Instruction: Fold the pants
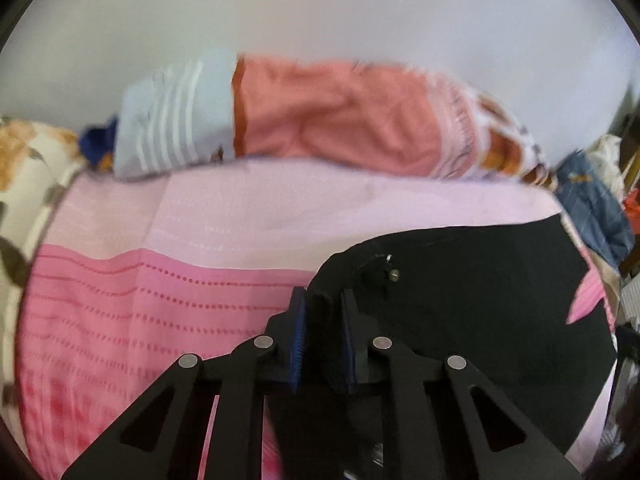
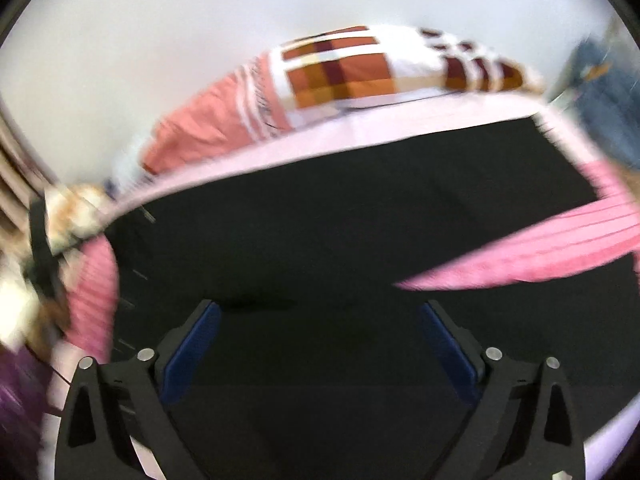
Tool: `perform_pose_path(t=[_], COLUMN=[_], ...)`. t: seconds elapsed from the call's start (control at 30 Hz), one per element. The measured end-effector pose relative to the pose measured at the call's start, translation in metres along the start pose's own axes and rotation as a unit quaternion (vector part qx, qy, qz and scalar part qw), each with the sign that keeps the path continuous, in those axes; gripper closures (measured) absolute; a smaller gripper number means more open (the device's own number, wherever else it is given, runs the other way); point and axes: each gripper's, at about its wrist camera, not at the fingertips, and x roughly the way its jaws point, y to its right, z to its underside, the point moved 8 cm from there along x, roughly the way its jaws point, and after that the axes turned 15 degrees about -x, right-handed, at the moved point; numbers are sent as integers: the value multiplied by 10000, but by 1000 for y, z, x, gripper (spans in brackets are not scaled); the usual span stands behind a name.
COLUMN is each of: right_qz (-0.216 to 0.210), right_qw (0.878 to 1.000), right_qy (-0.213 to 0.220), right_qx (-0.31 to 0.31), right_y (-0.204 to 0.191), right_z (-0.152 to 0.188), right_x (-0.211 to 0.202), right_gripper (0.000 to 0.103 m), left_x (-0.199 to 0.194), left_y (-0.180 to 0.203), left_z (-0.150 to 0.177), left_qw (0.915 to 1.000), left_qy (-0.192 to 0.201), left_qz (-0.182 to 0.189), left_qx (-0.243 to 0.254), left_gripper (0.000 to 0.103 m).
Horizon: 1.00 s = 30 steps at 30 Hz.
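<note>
Pinching black pants [image 1: 460, 300] at a button-end corner, left tool [image 1: 323, 312] is clamped on cloth. Right tool [image 2: 320, 320] hangs spread wide, gripping nothing, above pants flat on bed [image 1: 240, 208]. Advice: grab opposite corner, keep edges aligned.

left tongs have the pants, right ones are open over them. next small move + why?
Probably lower the right tongs onto the black pants and close on an edge. The left tongs already pinch a bunched fold near the button, while the right ones hover open, holding nothing. The pants lie spread on the pink bedcover, so folding likely needs a second grip. The right view is blurred.
</note>
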Motion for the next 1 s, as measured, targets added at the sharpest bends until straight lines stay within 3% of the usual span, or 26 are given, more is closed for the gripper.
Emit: perform_pose_path(t=[0.2, 0.37, 0.4, 0.5, 0.53, 0.57, 0.6, 0.83, 1.0], right_qz=[-1595, -2055, -2111, -2322, -2377, -2323, -2194, -2094, -2174], right_qw=[9843, 9684, 9640, 9442, 9401, 9415, 9447, 9572, 9580], right_qy=[-113, -545, -637, -897, -927, -1054, -1192, -825, -900], right_qx=[745, 1308, 1487, 2156, 2258, 2205, 2127, 1819, 1641], right_y=[-8, 3, 8, 23, 24, 23, 22, 2, -25], right_z=[-58, -82, -83, -79, -77, -74, -69, -43, 7], right_x=[47, 104, 114, 139, 144, 149, 152, 109, 62], right_gripper=[11, 30, 30, 36, 50, 84, 94, 96, 96], left_x=[-76, -109, -114, -121, -122, -121, -120, -123, -137], left_y=[43, 55, 55, 54, 53, 52, 52, 38, 12], left_z=[40, 81, 87, 104, 109, 113, 116, 127, 151], left_qw=[9978, 9966, 9963, 9954, 9950, 9947, 9947, 9932, 9913], left_qy=[564, 657, 659, 586, 531, 474, 425, 294, 127], left_qz=[352, 443, 459, 493, 514, 526, 521, 382, 139], left_qx=[-17, -238, -308, -568, -677, -744, -783, -1063, -1304], left_gripper=[86, 86, 86, 86, 86, 87, 86, 86, 86])
